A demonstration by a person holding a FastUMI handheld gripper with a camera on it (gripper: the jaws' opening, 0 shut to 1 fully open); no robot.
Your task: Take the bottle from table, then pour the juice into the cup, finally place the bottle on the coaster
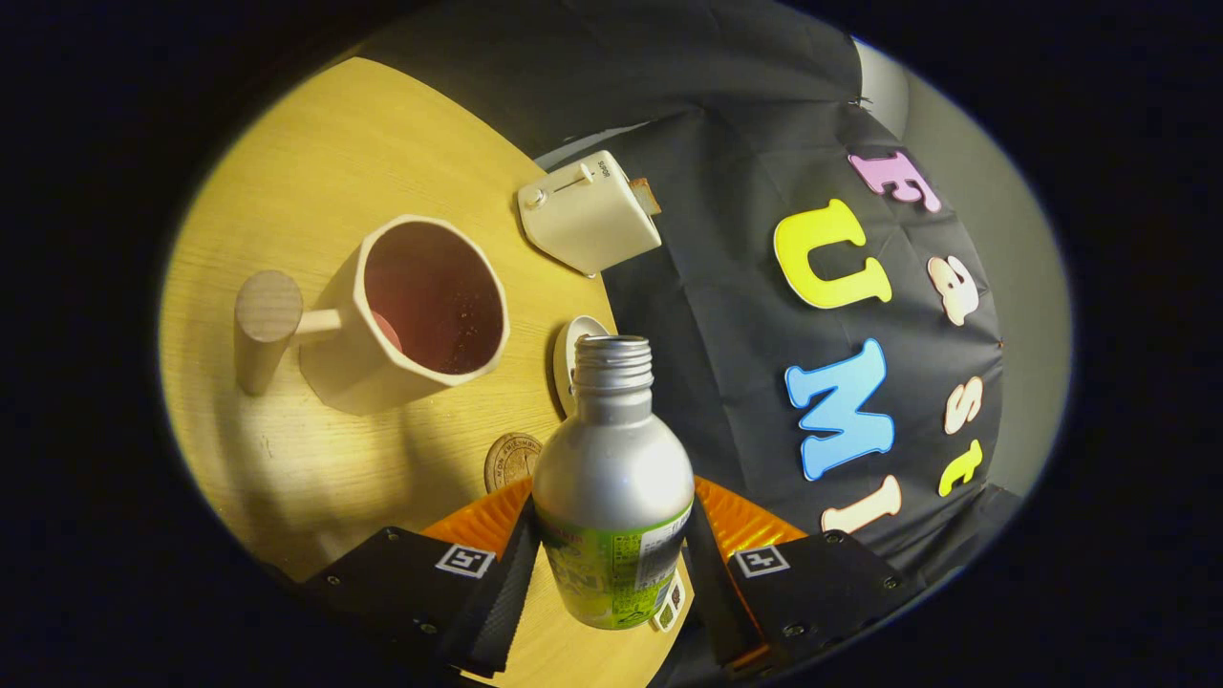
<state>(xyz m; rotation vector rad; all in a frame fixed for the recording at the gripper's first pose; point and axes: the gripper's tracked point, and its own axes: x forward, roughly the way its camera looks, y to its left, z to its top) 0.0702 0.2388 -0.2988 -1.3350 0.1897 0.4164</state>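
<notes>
A silver bottle (611,459) with a green label and an open threaded neck is held between my two fingers, and my gripper (611,564) is shut on its lower body. The whole scene is rolled sideways, so the bottle is lifted off the table and tilted. Beyond its neck and to one side lies a cream cup (420,311) with a dark pinkish inside and a round wooden handle (268,320); its mouth faces me. A small round brown coaster (512,459) lies on the wooden table (315,172), just beside the bottle's shoulder.
A cream toaster (588,212) with a slider on its side stands at the table's edge beyond the cup. A small white dish (571,349) sits right behind the bottle's neck. The black booth cloth hangs past the table's edge.
</notes>
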